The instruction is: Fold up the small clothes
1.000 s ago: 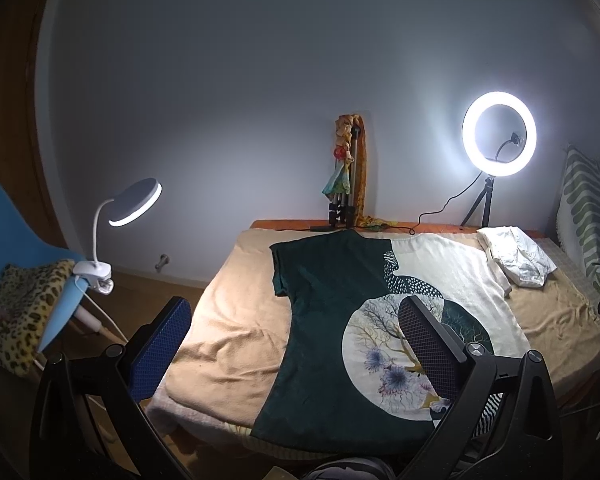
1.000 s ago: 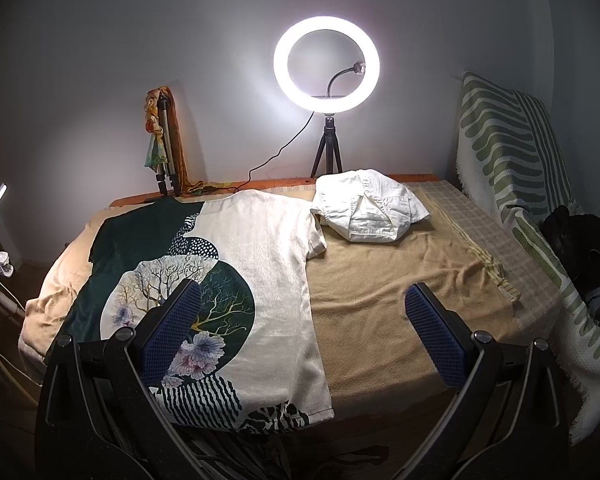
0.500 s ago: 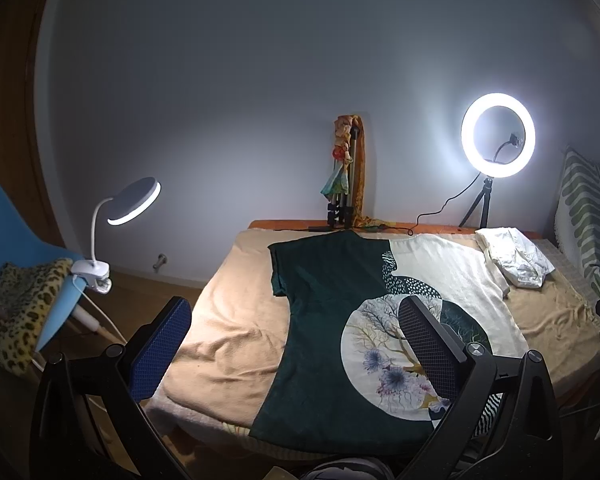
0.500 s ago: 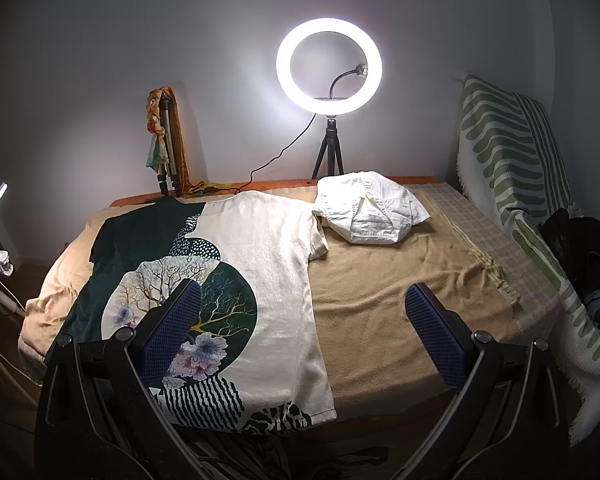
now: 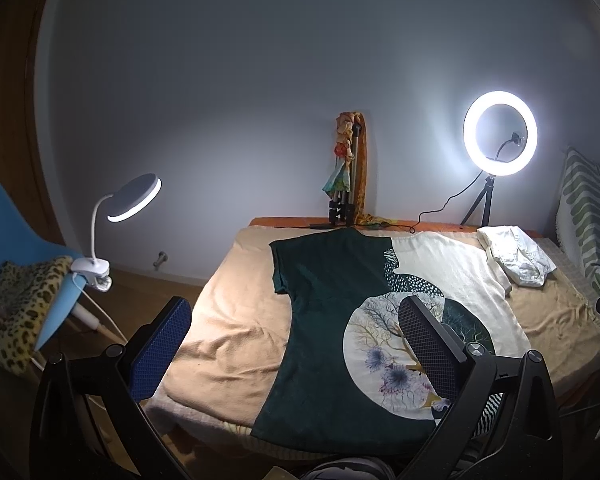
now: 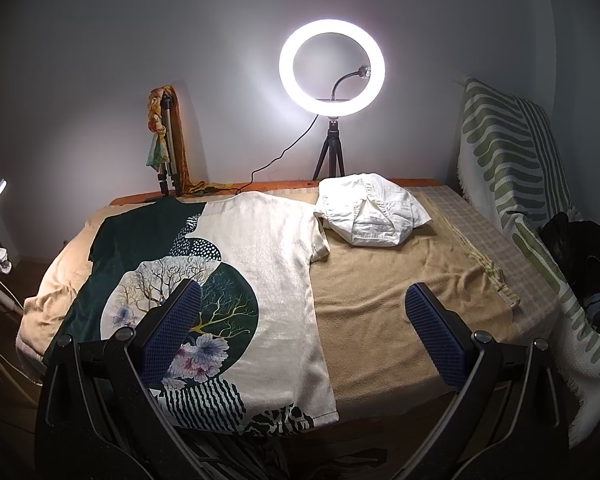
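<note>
A dark green and cream T-shirt [image 5: 340, 320] with a round tree-and-flower print lies spread flat on the tan blanket-covered table [image 5: 228, 320]; it also shows in the right wrist view [image 6: 260, 264]. A folded white garment [image 6: 372, 216] sits at the far right of the shirt, touching its sleeve; it also shows in the left wrist view [image 5: 520, 256]. My left gripper [image 5: 296, 344] is open and empty, held above the table's near left edge. My right gripper [image 6: 300, 328] is open and empty, above the near edge by the shirt's right hem.
A lit ring light [image 6: 332, 68] on a tripod and a scarf-draped tripod [image 6: 166, 144] stand at the back edge. A clip lamp [image 5: 132, 200] and a blue chair [image 5: 16, 240] with leopard cloth stand left. A green-striped blanket [image 6: 508, 152] hangs right.
Both views have shifted very slightly; the grippers stay open and nothing on the table has moved.
</note>
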A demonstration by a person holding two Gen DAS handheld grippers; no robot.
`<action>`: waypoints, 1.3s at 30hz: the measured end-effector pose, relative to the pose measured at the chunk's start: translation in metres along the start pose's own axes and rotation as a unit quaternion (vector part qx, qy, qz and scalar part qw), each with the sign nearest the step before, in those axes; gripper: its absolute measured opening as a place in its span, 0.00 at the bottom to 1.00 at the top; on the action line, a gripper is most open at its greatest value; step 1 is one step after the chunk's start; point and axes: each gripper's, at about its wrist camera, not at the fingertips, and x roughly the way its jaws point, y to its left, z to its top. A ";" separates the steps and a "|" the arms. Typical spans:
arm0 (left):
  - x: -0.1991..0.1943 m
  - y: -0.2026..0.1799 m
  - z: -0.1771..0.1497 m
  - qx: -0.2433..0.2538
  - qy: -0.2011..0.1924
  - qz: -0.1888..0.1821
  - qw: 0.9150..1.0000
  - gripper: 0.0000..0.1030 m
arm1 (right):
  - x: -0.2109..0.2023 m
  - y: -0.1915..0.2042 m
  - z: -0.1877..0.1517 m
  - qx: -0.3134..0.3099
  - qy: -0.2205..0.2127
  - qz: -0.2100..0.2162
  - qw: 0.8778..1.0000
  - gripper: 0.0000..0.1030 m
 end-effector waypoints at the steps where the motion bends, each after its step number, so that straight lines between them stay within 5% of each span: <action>1: 0.000 0.000 0.000 0.000 0.000 0.000 1.000 1.00 | 0.000 0.000 0.000 0.000 0.000 0.000 1.000 1.00; 19: 0.011 0.015 -0.006 -0.007 0.012 0.013 1.000 1.00 | 0.006 0.018 0.004 -0.015 -0.001 0.007 1.000 1.00; 29: 0.041 0.045 -0.024 -0.019 0.039 0.042 0.998 1.00 | 0.034 0.064 0.033 -0.057 -0.016 0.052 0.997 1.00; 36: 0.075 0.074 -0.064 -0.037 0.081 -0.001 0.996 0.88 | 0.061 0.123 0.070 -0.093 -0.052 0.126 0.986 1.00; 39: 0.087 0.082 -0.084 -0.058 0.112 -0.040 0.991 0.83 | 0.086 0.163 0.089 -0.110 -0.027 0.162 0.980 1.00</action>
